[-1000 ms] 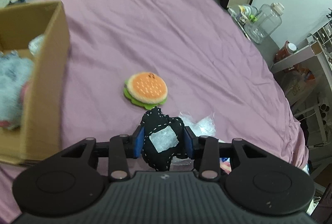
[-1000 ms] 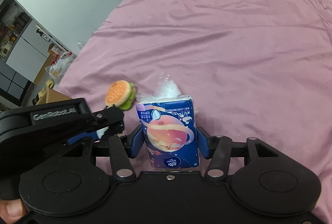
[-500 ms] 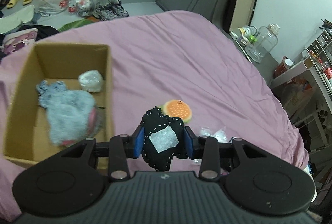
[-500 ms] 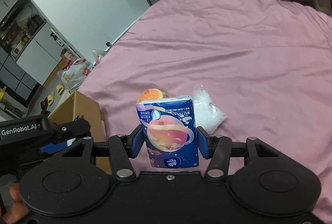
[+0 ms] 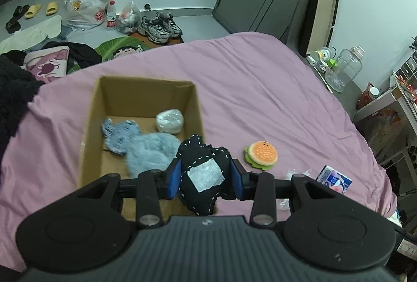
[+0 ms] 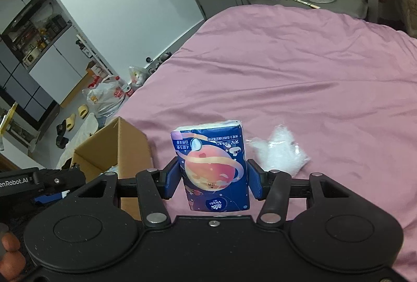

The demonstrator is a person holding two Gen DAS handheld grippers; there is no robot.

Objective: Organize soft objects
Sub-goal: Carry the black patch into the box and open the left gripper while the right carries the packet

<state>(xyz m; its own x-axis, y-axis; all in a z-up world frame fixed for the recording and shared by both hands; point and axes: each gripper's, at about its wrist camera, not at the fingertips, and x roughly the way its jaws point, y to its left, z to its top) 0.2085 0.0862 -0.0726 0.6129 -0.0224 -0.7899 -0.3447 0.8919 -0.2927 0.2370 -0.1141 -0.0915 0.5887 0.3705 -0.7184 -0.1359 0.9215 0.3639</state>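
My left gripper (image 5: 205, 179) is shut on a black stitched plush (image 5: 203, 172) with a white patch, held above the near right corner of an open cardboard box (image 5: 143, 91). Inside the box lie a grey furry toy (image 5: 142, 145) and a white bundle (image 5: 170, 120). A burger plush (image 5: 261, 153) rests on the pink bedspread to the right of the box. My right gripper (image 6: 213, 184) is shut on a blue tissue pack (image 6: 213, 164), raised over the bed with the box (image 6: 114, 151) to its left. A clear plastic bag (image 6: 280, 151) lies beside it.
The pink bedspread (image 5: 260, 89) covers the bed. The tissue pack (image 5: 333, 179) shows at the bed's right edge in the left wrist view. Shoes, bags and slippers (image 5: 86, 10) litter the floor beyond. Bottles (image 5: 344, 68) stand on a side surface. A person's fingers (image 6: 10, 253) hold the left tool.
Both grippers have risen and drawn back, carrying their loads. The box has come fully into the left view and into the right view; the burger plush now lies right of the black plush.
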